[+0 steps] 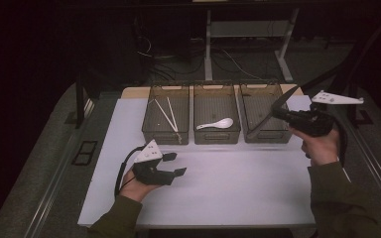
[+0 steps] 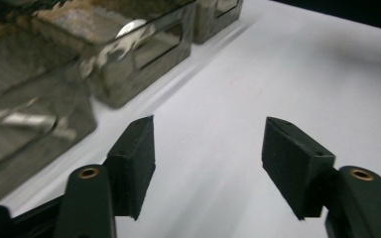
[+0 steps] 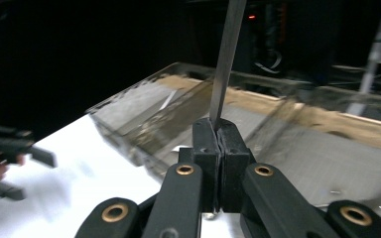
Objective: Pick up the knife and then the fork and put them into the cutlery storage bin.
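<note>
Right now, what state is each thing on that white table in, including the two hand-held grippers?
Left gripper: open, nothing between its jaws.
Right gripper: shut on a thin flat grey metal utensil, lifted over the right bin.
Left clear plastic bin: holds pale chopsticks.
Middle clear bin: holds a white spoon.
Right clear bin: contents hard to tell.

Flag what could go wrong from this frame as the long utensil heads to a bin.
The right tongs pinch the dark flat utensil near one end, so it may pivot or slip. Its long free end hangs over the right bin and could catch the rim.
</note>
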Demonstrator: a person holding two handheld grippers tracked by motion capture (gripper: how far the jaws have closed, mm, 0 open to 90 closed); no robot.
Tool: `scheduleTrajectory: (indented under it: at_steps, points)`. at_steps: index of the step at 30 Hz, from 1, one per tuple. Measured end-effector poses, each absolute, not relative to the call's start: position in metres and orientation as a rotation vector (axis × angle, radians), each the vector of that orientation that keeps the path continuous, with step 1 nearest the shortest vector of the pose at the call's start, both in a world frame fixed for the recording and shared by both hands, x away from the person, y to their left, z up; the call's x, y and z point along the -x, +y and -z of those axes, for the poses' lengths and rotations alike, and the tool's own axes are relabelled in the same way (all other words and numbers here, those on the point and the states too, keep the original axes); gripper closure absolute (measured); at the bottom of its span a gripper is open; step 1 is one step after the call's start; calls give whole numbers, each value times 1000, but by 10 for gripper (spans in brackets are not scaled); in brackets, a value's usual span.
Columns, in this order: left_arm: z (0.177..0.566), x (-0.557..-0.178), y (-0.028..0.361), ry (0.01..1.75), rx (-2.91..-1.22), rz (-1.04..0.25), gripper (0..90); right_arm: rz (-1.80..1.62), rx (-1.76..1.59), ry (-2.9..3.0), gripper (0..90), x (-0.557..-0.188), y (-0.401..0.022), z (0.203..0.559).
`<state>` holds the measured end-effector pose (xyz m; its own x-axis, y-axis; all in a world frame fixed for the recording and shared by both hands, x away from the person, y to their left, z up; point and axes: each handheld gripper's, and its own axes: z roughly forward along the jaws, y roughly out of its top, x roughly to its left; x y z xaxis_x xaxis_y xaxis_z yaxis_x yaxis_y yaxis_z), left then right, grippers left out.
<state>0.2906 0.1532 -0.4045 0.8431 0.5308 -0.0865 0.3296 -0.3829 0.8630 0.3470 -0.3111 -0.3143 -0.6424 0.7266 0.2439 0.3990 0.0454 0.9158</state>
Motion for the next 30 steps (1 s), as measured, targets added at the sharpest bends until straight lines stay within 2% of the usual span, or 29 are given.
scheduleTrajectory:
  at_steps: [7, 11, 30]
  points:
    - [412, -289, 172, 663, -2004, -248, 250, -1554, -1242, 1979, 886, -374, -338, 301]
    - [415, -290, 174, 682, -1998, -234, 175, -1508, -1304, 1992, 886, -394, -341, 306]
    - [418, -290, 170, 673, -2028, -223, 176, -1426, -1510, 2185, 882, -451, -332, 362]
